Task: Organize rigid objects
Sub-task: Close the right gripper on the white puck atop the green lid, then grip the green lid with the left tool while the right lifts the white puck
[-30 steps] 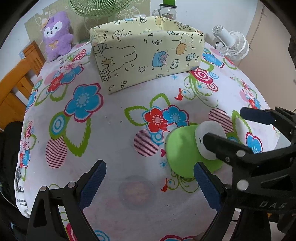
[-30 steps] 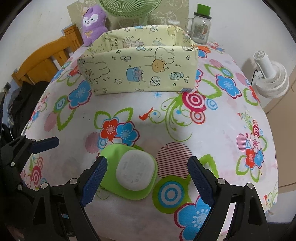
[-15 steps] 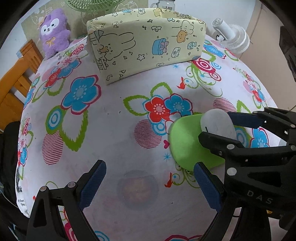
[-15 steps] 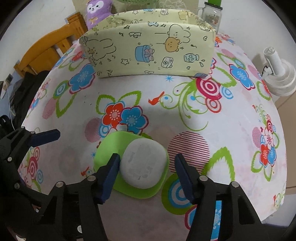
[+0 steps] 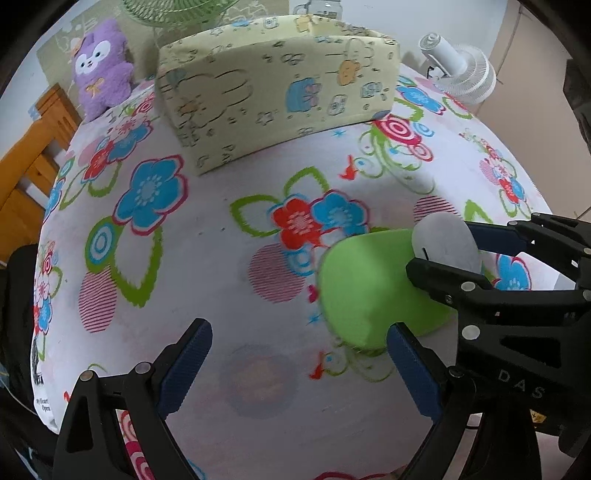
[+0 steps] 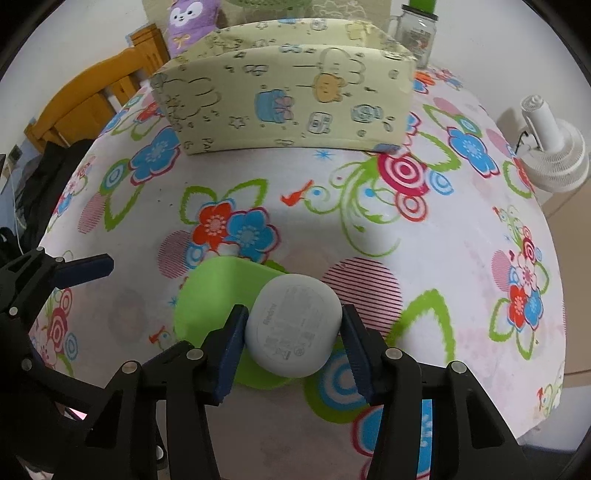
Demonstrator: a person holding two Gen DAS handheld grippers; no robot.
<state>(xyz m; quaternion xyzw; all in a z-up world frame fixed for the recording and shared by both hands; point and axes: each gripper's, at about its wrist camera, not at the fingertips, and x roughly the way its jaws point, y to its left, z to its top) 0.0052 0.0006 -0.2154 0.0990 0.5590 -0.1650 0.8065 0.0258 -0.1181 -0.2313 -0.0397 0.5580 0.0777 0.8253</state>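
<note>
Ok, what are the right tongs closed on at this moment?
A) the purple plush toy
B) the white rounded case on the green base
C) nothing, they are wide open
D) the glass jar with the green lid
B: in the right wrist view the right tongs have both blue pads pressed against the sides of the white rounded case, which sits on the green base.

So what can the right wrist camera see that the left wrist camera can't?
Only the right wrist view shows the white case's printed face, with the right gripper shut on its sides, and most of the jar behind the box.

Only the left wrist view shows the left gripper's open fingers with nothing between them, and the case's edge with its slot.

Both show the green piece under the case, the box, the purple plush, the white fan and the floral cloth.
</note>
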